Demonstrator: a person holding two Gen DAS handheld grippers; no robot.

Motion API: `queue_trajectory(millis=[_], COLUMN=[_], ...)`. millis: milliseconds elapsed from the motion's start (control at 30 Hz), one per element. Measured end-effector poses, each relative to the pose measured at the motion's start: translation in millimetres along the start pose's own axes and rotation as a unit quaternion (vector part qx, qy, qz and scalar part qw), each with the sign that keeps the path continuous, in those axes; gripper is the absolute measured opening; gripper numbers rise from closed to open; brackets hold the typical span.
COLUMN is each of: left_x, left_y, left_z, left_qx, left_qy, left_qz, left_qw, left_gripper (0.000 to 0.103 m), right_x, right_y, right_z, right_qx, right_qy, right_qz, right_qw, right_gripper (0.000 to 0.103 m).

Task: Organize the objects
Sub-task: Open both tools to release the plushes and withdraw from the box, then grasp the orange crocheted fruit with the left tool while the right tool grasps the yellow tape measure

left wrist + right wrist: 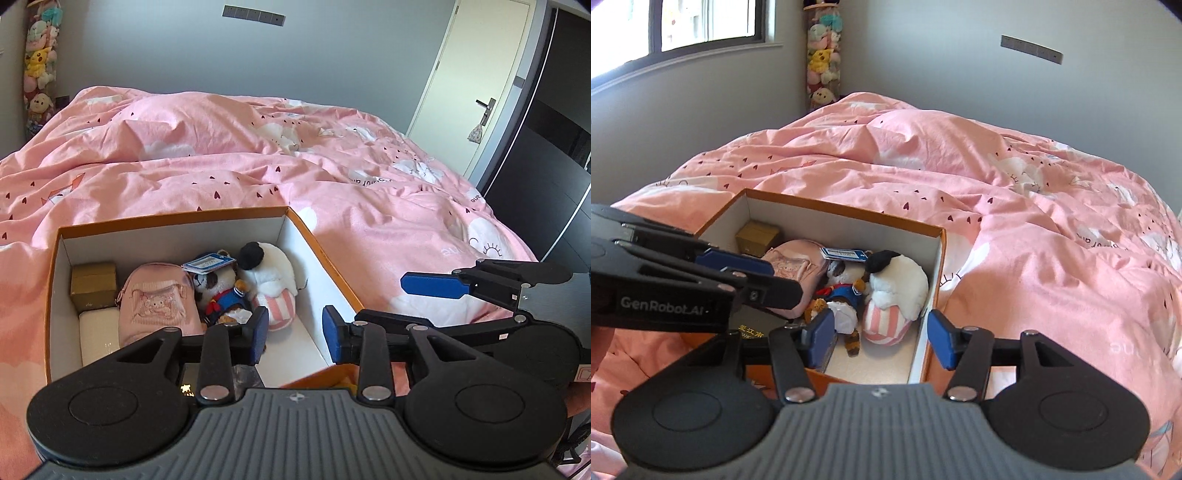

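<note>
Orange box [325, 254] sat on the pink duvet [229, 155], lid off, white inside. Landmark: the box. At its far-left corner stood a gold carton [93, 283]; a white block [99, 332] lay just in front of that. Next along, a pink bag [157, 302] leaned upright. Beside the bag lay a sailor plush [221, 295] with a blue tag [208, 263] above its head. A white plush [271, 267] with a black patch touched the sailor plush and rested on a pink-striped ball [279, 308], nearest the box's right wall.

Left gripper [295, 330] hung over the box's near edge, jaws parted, nothing between the pads. Right gripper [881, 334] was above the box's near-right corner, jaws apart wider, nothing gripped; the box wall showed in the gap.

Beyond the box: a door [476, 74], a window [683, 26], a column of stuffed toys [823, 55] in the corner.
</note>
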State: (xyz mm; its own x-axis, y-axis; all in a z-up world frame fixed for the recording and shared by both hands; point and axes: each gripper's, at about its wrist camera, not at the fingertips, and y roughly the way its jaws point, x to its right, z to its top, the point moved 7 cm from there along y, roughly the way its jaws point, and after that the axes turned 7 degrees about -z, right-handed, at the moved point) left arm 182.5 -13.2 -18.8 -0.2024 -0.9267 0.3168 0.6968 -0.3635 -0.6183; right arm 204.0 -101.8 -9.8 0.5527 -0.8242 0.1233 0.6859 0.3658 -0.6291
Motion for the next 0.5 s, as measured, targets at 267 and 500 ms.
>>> queue_trajectory(millis=[267,500], left_x=[9,8], left_y=[5,26], left_z=[-41,-70], left_qx=[-0.031,-0.067], left_qy=[0.001,-0.036], left_qz=[-0.012,-0.036], left_qw=[0.9995,0.9965], left_gripper=[0.043,0.043], right_x=[14,24], right_y=[-13,0], right_z=[-52,-88], right_qx=[-0.019,-0.064], right_qy=[0.048,0.097], right_qz=[-0.037,-0.051], right_qw=[0.998,0.992], right_gripper=[0.067,0.075])
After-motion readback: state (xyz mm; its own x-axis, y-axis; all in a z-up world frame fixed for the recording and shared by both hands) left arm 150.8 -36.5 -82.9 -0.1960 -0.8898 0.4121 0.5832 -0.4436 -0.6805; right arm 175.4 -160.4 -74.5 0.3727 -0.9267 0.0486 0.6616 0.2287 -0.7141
